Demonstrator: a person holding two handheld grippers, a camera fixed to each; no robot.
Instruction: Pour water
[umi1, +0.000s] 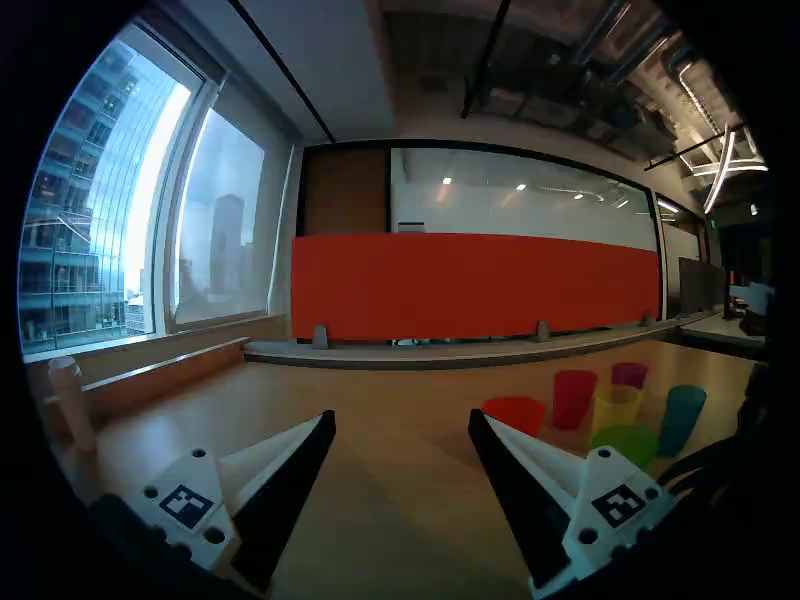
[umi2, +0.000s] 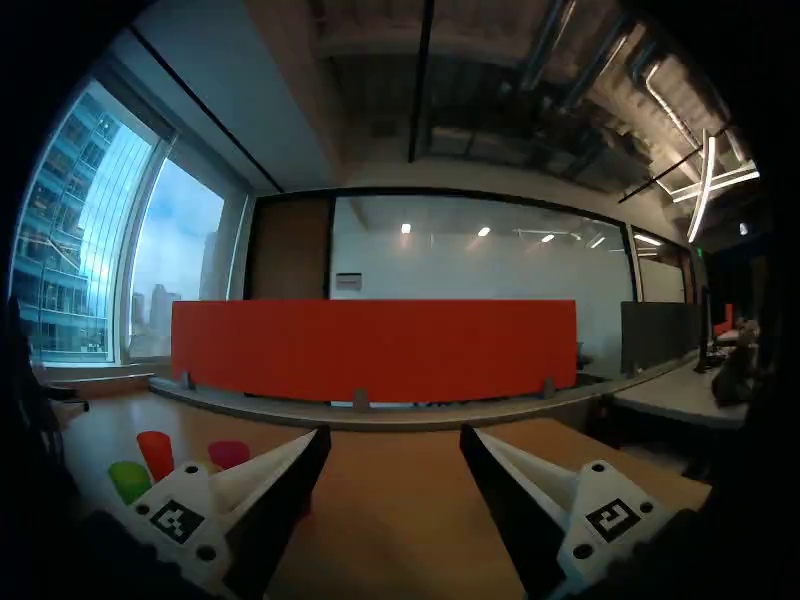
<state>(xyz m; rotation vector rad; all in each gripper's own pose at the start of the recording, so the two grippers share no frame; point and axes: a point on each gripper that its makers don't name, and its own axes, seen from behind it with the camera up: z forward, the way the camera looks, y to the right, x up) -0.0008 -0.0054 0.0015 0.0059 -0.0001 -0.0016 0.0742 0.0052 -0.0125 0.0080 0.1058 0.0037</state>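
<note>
Several coloured plastic cups stand grouped on the wooden table to the right in the left gripper view: an orange cup (umi1: 514, 413), a red cup (umi1: 574, 397), a magenta cup (umi1: 629, 375), a yellow cup (umi1: 616, 407), a green cup (umi1: 624, 442) and a teal cup (umi1: 682, 418). My left gripper (umi1: 402, 434) is open, held above the table, left of and nearer than the cups, with nothing between its fingers. In the right gripper view my right gripper (umi2: 394, 445) is open and empty too. A green cup (umi2: 128, 480), a red cup (umi2: 155, 453) and a magenta cup (umi2: 228, 454) stand at its lower left.
A long orange partition (umi1: 470, 285) with a glass wall above runs along the table's far edge. Large windows (umi1: 110, 240) and a wooden ledge line the left side. A pale cylindrical object (umi1: 72, 400) stands at the left edge. Desks (umi2: 670, 395) lie to the right.
</note>
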